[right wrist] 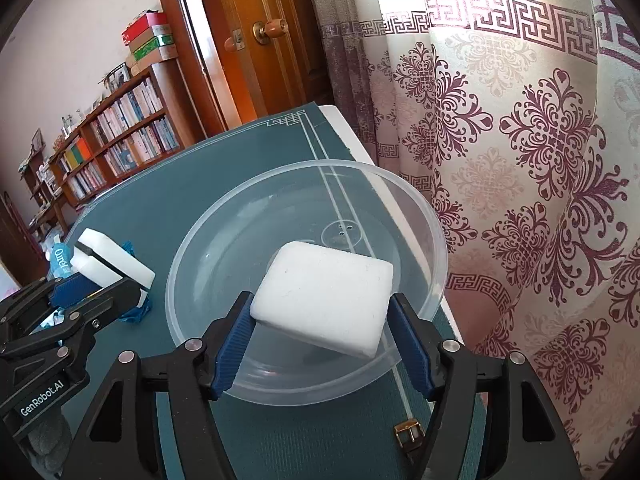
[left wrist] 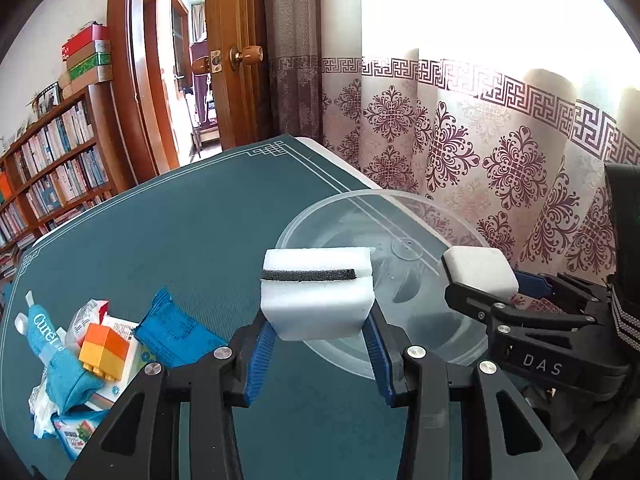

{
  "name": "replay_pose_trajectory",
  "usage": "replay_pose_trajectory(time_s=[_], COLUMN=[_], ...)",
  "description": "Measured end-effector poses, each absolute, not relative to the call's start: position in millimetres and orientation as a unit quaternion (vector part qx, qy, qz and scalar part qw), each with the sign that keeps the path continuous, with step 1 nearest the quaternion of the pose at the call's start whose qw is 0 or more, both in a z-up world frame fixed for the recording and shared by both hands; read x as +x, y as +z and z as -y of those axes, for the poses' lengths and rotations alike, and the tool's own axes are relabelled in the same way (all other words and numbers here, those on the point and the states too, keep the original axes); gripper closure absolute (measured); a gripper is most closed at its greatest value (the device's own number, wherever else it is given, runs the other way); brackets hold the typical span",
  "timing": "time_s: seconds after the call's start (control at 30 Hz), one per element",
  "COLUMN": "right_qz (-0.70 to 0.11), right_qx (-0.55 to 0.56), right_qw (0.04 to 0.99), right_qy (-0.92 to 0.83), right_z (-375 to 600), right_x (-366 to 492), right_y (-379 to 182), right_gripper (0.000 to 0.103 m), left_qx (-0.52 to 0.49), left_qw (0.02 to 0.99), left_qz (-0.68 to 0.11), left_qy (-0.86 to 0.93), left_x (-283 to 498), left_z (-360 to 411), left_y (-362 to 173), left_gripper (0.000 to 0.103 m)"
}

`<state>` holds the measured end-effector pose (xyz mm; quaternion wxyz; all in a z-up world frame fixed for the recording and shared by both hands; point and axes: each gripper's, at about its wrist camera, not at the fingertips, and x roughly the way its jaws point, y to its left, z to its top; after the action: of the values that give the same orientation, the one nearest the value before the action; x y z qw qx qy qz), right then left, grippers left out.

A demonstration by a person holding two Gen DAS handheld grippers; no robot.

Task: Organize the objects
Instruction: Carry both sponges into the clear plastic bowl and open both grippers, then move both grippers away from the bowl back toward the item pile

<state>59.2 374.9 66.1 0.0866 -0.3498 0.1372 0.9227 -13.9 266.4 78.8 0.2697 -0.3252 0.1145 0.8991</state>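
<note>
My left gripper (left wrist: pixel 318 332) is shut on a white sponge with a black stripe (left wrist: pixel 316 292), held above the near rim of a clear plastic bowl (left wrist: pixel 320 216). My right gripper (right wrist: pixel 322 316) is shut on a plain white sponge (right wrist: pixel 324 296), held over the same bowl (right wrist: pixel 420 216). In the left wrist view the right gripper (left wrist: pixel 480 276) shows at the right with its sponge (left wrist: pixel 478 270). In the right wrist view the left gripper (right wrist: pixel 108 276) shows at the left with its sponge (right wrist: pixel 116 260).
A teal mat (left wrist: pixel 160 232) covers the table. A pile at the left holds a blue Curel pouch (left wrist: pixel 52 344), an orange and yellow block (left wrist: pixel 106 346), a blue wrapper (left wrist: pixel 176 332) and small packets. A watch strap buckle (right wrist: pixel 408 432) lies near the bowl. A patterned curtain (right wrist: pixel 520 160) hangs right.
</note>
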Motion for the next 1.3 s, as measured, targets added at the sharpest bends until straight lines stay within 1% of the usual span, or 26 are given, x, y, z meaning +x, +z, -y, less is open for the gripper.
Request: replay_pose_trajectory(time_s=[0.2, 0.23, 0.3, 0.37, 0.43, 0.53, 0.6, 0.67, 0.7, 0.83, 0.93, 1.2, 1.3], right_qz=[-0.151, -0.152, -0.151, -0.151, -0.150, -0.147, -0.143, -0.141, -0.142, -0.151, -0.148, -0.132, -0.123], right_qx=[-0.345, -0.344, -0.342, -0.339, -0.337, -0.333, -0.332, -0.332, -0.332, -0.333, -0.331, -0.322, -0.318], right_qw=[0.091, 0.093, 0.097, 0.098, 0.100, 0.101, 0.100, 0.096, 0.092, 0.081, 0.082, 0.077, 0.072], right_qy=[0.922, 0.922, 0.923, 0.923, 0.924, 0.926, 0.927, 0.928, 0.928, 0.927, 0.928, 0.934, 0.937], right_z=[-383.0, -383.8, -384.4, -384.5, -384.1, -381.8, -379.0, -376.0, -375.6, -372.8, -369.7, -351.9, -342.8], right_x=[60.2, 60.3, 61.5, 62.3, 62.8, 63.7, 64.4, 64.8, 64.8, 65.1, 66.0, 70.3, 71.9], right_y=[66.4, 66.6, 67.7, 69.2, 70.7, 72.9, 74.7, 75.7, 75.9, 76.5, 77.8, 84.8, 87.9], right_gripper=[0.029, 0.029, 0.029, 0.029, 0.029, 0.029, 0.029, 0.029, 0.029, 0.029, 0.029, 0.029, 0.029], left_qx=[-0.331, -0.333, -0.333, -0.331, -0.330, -0.330, -0.327, -0.324, -0.320, -0.313, -0.314, -0.319, -0.318], left_qw=[0.276, 0.277, 0.279, 0.280, 0.279, 0.274, 0.268, 0.261, 0.256, 0.239, 0.224, 0.184, 0.176], left_qz=[-0.112, -0.111, -0.109, -0.105, -0.102, -0.101, -0.102, -0.102, -0.102, -0.109, -0.107, -0.109, -0.103], left_qy=[0.895, 0.894, 0.894, 0.895, 0.896, 0.898, 0.900, 0.904, 0.906, 0.913, 0.916, 0.923, 0.926], left_x=[-24.0, -25.0, -25.2, -24.8, -24.9, -24.5, -23.4, -21.2, -19.8, -15.6, -14.1, -11.4, -9.7], left_z=[-280.5, -281.6, -282.7, -281.7, -279.9, -276.7, -274.4, -270.6, -268.5, -259.3, -250.6, -227.2, -216.9], left_y=[70.7, 69.2, 67.4, 66.6, 66.5, 67.3, 68.3, 70.0, 70.8, 72.3, 71.4, 69.3, 69.9], left_gripper=[0.055, 0.053, 0.045, 0.033, 0.030, 0.030, 0.026, 0.018, 0.016, 0.015, 0.009, 0.009, 0.007])
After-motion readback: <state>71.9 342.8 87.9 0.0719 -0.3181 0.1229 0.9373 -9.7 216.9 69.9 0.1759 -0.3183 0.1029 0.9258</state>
